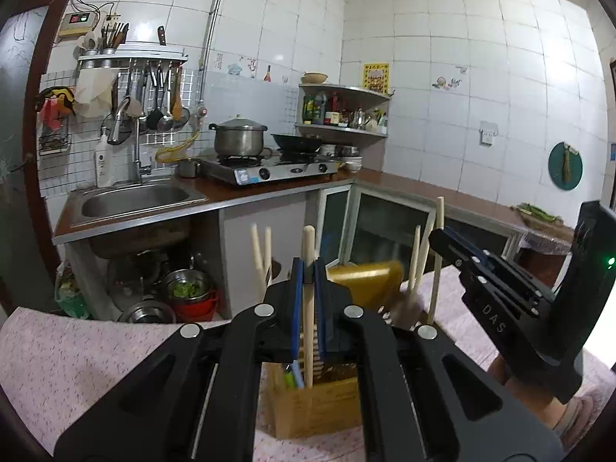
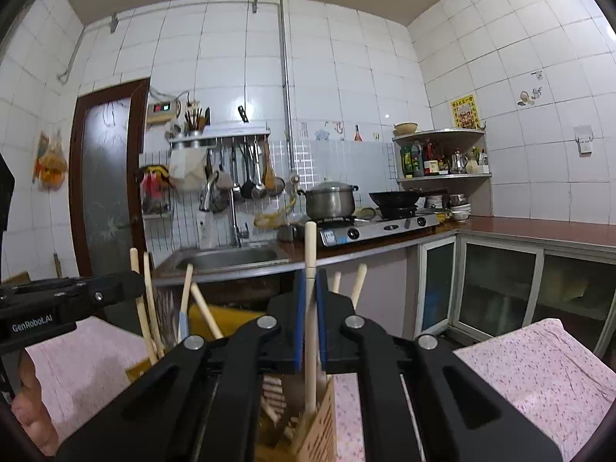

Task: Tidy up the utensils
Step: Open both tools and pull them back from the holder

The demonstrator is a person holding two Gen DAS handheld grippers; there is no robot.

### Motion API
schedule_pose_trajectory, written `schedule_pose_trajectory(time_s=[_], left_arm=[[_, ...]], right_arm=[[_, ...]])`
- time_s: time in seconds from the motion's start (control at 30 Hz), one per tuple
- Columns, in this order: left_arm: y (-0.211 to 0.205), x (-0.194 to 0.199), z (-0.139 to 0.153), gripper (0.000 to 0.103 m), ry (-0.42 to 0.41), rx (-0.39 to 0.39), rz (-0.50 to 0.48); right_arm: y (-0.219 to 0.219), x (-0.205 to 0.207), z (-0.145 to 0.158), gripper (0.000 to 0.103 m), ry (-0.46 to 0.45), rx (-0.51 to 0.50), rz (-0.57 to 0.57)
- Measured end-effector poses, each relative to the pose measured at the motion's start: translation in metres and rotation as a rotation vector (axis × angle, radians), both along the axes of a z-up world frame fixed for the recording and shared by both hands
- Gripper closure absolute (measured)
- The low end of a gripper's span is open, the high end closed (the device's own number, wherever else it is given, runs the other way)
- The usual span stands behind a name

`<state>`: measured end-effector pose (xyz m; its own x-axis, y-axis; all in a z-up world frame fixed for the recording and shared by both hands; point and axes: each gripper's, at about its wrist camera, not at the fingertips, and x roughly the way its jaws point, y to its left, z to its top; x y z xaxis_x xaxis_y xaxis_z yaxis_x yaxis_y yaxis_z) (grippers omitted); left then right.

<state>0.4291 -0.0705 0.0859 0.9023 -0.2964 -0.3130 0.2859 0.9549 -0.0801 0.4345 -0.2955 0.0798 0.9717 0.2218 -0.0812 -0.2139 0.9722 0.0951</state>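
Left wrist view: left gripper [image 1: 308, 269] pinches a pale wooden utensil handle [image 1: 308, 242] between blue-padded fingers [image 1: 296, 292], pressed together on the shaft. Handle stands near upright, long axis vertical, free end pointing at the ceiling, lower end down inside a bamboo utensil holder [image 1: 315, 408] on the pink-clothed tabletop [image 1: 77, 365]. Upright hold likely suits a straight drop into the holder's slot; green & blue-handled pieces [image 1: 292, 375] sit in the compartment alongside. More wooden sticks [image 1: 417, 258] rise w/ the right gripper [image 1: 462, 258] among them; seen from the side, can't tell which stick it grips from here.

Right wrist view: right gripper [image 2: 311, 288] likewise clamps a wooden handle [image 2: 310, 246], fingers [image 2: 300, 308] closed on it, shaft vertical, top end up, bottom end entering the holder [image 2: 319, 423]. Left gripper [image 2: 96, 292] shows at the frame's left edge beside other leaning sticks [image 2: 148, 308].

Judgement: both utensils look mid-insertion or mid-lift; which one can't be told. Holder sits near the tabletop's front edge, between both tools.
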Motion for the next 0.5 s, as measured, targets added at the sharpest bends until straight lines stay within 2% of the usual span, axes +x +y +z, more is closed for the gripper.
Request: schedule_pose_trajectory(time_s=[0.1, 0.17, 0.2, 0.23, 0.37, 0.43, 0.5], left_arm=[[0.006, -0.003, -0.005, 0.098, 0.024, 0.002, 0.023], [0.013, -0.009, -0.002, 0.088, 0.04, -0.006, 0.036], [0.016, -0.013, 0.0, 0.069, 0.042, -0.012, 0.043], [0.022, -0.024, 0.006, 0.047, 0.037, -0.021, 0.056], [0.035, -0.07, 0.021, 0.023, 0.0, -0.002, 0.085], [0.042, -0.099, 0.023, 0.006, -0.002, 0.005, 0.1], [0.047, -0.129, 0.02, 0.005, -0.011, 0.013, 0.105]], right_arm=[[-0.002, -0.004, -0.005, 0.095, 0.047, -0.003, -0.004], [-0.006, -0.009, -0.006, 0.062, 0.096, 0.002, -0.008], [-0.01, -0.016, -0.005, 0.038, 0.112, 0.018, -0.009], [-0.015, -0.027, -0.003, 0.037, 0.106, 0.025, -0.023], [-0.026, -0.071, 0.002, 0.036, 0.152, -0.006, -0.073], [-0.03, -0.096, 0.002, 0.025, 0.162, -0.019, -0.099], [-0.031, -0.128, 0.002, 0.015, 0.158, -0.047, -0.125]])
